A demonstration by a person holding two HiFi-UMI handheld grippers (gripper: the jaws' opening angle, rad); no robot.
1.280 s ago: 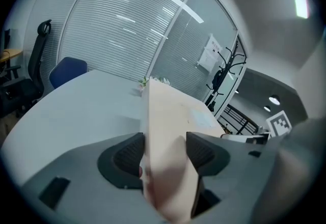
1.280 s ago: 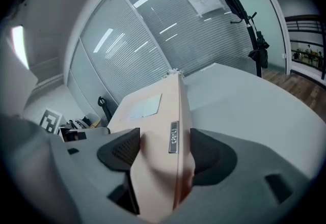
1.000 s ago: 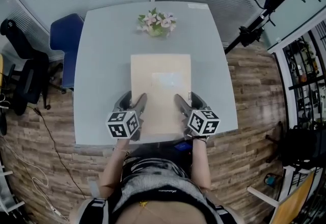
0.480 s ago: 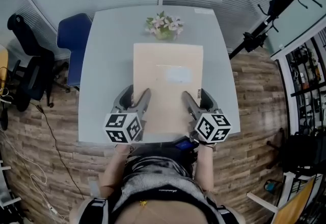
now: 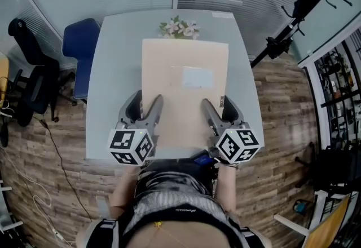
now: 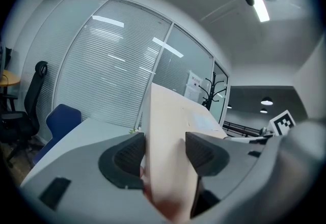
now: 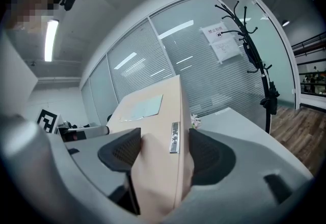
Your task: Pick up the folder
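1 folder [image 5: 185, 94], L gripper [image 5: 148, 100] clamped on its L edge, R gripper [image 5: 216, 103] on R edge, R jaws just tightened, 1 flower bunch [image 5: 179, 28] ahead, table [image 5: 113, 72] room outboard of both.

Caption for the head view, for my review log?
Left gripper and right gripper clamp the folder by its sides above the table, right jaws having just tightened on it.

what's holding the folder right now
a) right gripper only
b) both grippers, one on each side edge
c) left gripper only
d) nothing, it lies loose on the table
B: the left gripper and the right gripper each press their jaws on a side edge of the folder; the right one's jaws have just closed slightly further on it.
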